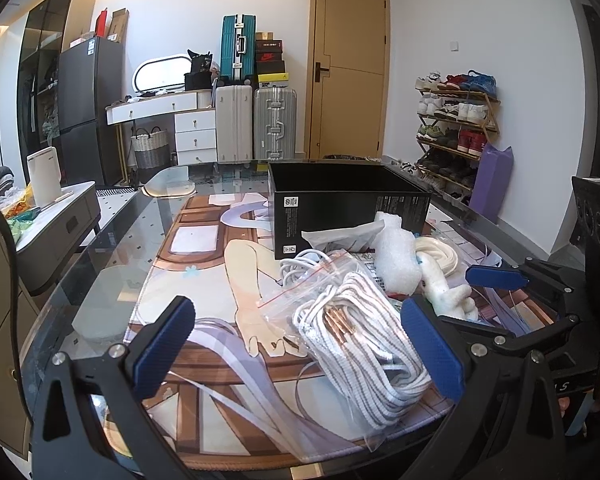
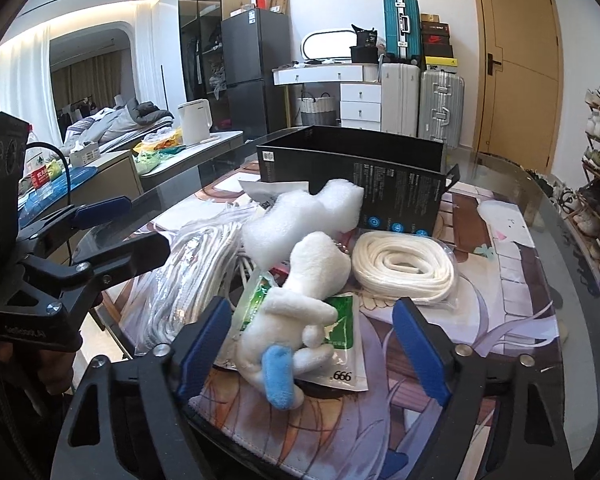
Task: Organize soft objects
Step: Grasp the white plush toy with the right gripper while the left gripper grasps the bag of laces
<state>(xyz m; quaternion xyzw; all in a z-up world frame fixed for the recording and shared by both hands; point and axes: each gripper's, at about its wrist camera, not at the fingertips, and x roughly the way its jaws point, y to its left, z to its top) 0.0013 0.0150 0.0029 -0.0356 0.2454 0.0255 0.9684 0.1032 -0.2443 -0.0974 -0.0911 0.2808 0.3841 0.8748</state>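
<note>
Black box [image 2: 352,152] sits empty; plush toy [image 2: 296,308], cords, foam lie before it; both tools [image 1: 300,348] [image 2: 316,340] gape, nothing sorted.

Both cameras are sitting low at the table's near edge, looking forward between their own fingers toward the far wall with the suitcases. The left one is facing the bagged cord [image 1: 360,336] close up; the right one is hanging close over the plush toy [image 2: 296,312]. Both are taking in the black box [image 1: 348,208] [image 2: 352,184].
</note>
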